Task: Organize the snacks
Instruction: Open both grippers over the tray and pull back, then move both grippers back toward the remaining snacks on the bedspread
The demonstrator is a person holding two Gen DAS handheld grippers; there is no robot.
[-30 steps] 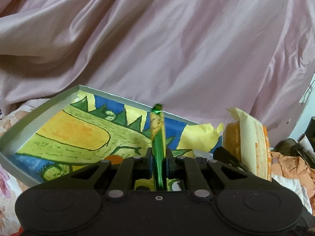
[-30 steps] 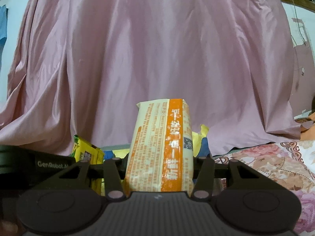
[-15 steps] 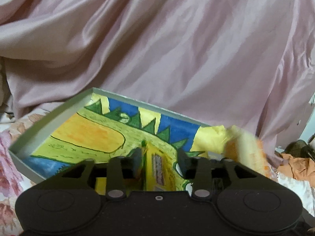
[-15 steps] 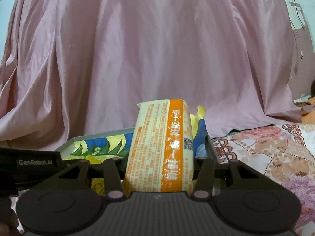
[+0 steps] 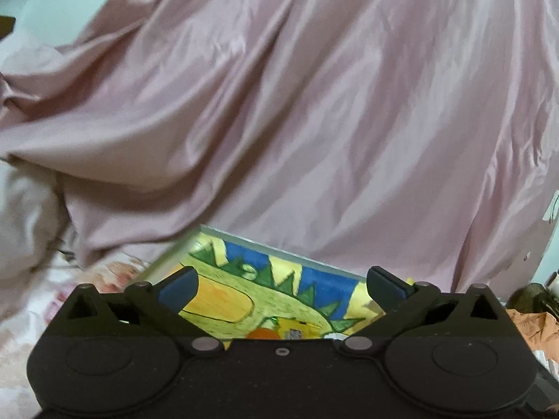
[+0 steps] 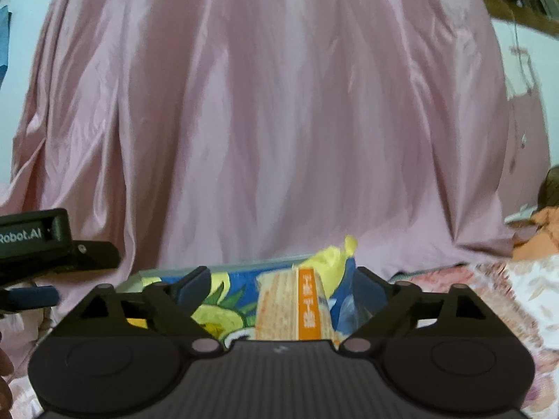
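Note:
A shallow grey tray (image 5: 279, 246) with a painted green, yellow and blue lining lies in front of both grippers. My left gripper (image 5: 282, 284) is open and empty above it; a small yellow-green snack packet (image 5: 293, 328) lies in the tray just below the fingers. My right gripper (image 6: 281, 284) is open too. The cream and orange snack pack (image 6: 297, 309) stands in the tray (image 6: 216, 267) between its spread fingers, free of the pads. The left gripper's body (image 6: 38, 241) shows at the left edge of the right wrist view.
A pink satin cloth (image 5: 297, 104) hangs as a backdrop behind the tray. A floral bedspread (image 6: 517, 289) lies under and around the tray. Orange crumpled cloth (image 5: 534, 324) lies at the far right.
Both grippers opened. The left one let go of the thin green-yellow packet, which now lies in the tray. The right one released the orange pack into the tray and pulled back.

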